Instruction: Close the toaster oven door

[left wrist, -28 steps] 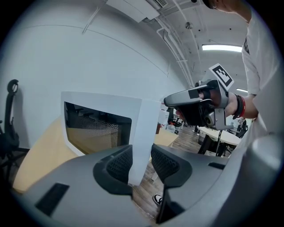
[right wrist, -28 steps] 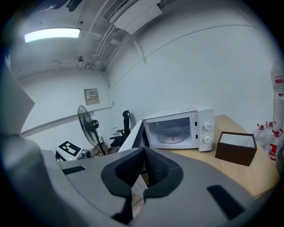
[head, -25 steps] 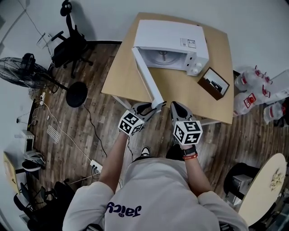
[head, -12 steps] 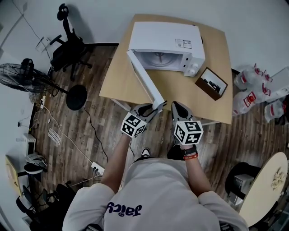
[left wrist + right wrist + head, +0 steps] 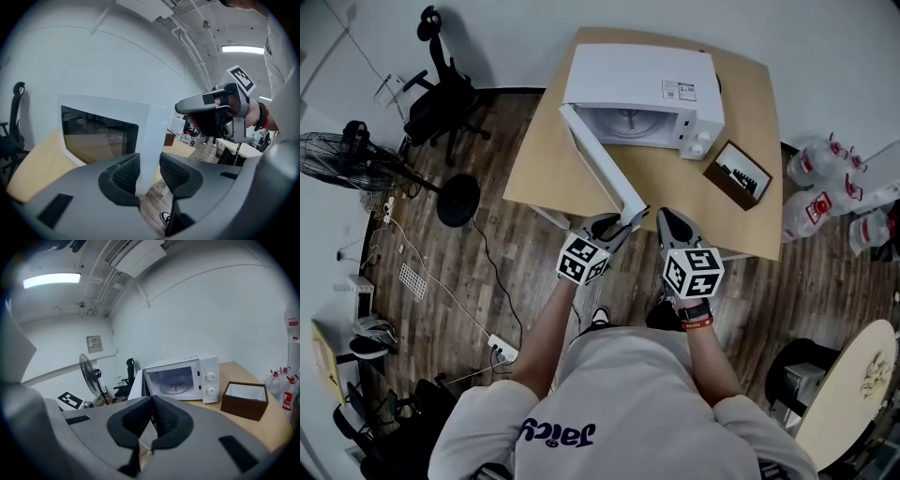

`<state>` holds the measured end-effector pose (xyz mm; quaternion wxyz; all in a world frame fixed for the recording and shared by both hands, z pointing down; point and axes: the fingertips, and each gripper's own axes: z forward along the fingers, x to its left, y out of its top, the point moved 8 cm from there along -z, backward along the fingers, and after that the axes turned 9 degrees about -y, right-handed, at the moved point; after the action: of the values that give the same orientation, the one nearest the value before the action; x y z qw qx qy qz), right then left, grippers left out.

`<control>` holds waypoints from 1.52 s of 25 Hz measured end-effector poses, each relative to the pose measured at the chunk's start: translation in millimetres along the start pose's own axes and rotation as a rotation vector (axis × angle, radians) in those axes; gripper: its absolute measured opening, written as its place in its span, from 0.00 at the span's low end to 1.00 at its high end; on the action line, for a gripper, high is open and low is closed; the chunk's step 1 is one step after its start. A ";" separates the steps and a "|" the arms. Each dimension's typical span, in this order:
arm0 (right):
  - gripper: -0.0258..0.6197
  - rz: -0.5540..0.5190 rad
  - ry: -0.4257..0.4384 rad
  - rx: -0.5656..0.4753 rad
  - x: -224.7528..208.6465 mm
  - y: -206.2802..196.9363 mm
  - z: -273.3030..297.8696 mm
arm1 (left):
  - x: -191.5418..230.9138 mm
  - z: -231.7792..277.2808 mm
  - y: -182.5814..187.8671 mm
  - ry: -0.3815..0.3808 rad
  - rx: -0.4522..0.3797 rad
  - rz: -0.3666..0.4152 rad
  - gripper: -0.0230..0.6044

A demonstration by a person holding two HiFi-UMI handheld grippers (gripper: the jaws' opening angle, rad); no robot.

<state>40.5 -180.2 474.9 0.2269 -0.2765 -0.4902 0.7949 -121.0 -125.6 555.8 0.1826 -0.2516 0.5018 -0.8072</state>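
A white toaster oven [image 5: 642, 80] stands at the back of a wooden table [image 5: 675, 187]. Its door [image 5: 598, 169] is swung out on the left hinge, and the free edge reaches past the table's front. My left gripper [image 5: 623, 223] is shut on that free edge; in the left gripper view the white door edge [image 5: 150, 136] fills the gap between the pads of the left gripper [image 5: 150, 164]. Just right of it my right gripper [image 5: 664, 217] is shut on nothing. The right gripper view looks past the right gripper [image 5: 152, 411] at the oven's open cavity [image 5: 176, 380].
A brown open box [image 5: 737, 172] sits on the table right of the oven. Water bottles [image 5: 825, 202] stand on the floor at the right, with a round table [image 5: 853, 384] nearer. An office chair [image 5: 441, 94], a fan [image 5: 352, 155] and cables lie at the left.
The left gripper has shifted right with the door's edge held, and the door has swung a little toward the oven's front. The right gripper has barely shifted.
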 end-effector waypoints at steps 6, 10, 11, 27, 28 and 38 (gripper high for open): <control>0.04 0.010 -0.003 0.002 -12.3 1.5 3.4 | -0.6 13.5 6.4 0.010 0.001 -0.010 0.27; 0.04 0.012 -0.005 0.010 -23.1 3.2 4.1 | -3.2 22.9 8.9 0.010 0.000 -0.023 0.27; 0.04 0.012 -0.005 0.007 -25.7 4.9 5.7 | -2.1 25.8 11.1 0.011 -0.001 -0.021 0.27; 0.04 0.032 -0.020 -0.008 -70.4 20.8 19.5 | -0.1 67.9 28.4 0.042 -0.014 -0.042 0.27; 0.04 0.033 -0.021 -0.010 -72.9 22.3 19.8 | 0.3 70.6 29.7 0.043 -0.015 -0.043 0.27; 0.04 0.032 -0.032 -0.020 -102.0 31.8 22.5 | 2.7 97.4 40.6 0.067 -0.026 -0.043 0.26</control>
<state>98.7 -272.7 476.5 0.2035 -0.2739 -0.4971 0.7978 -64.1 -214.5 555.8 0.1449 -0.2375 0.5125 -0.8124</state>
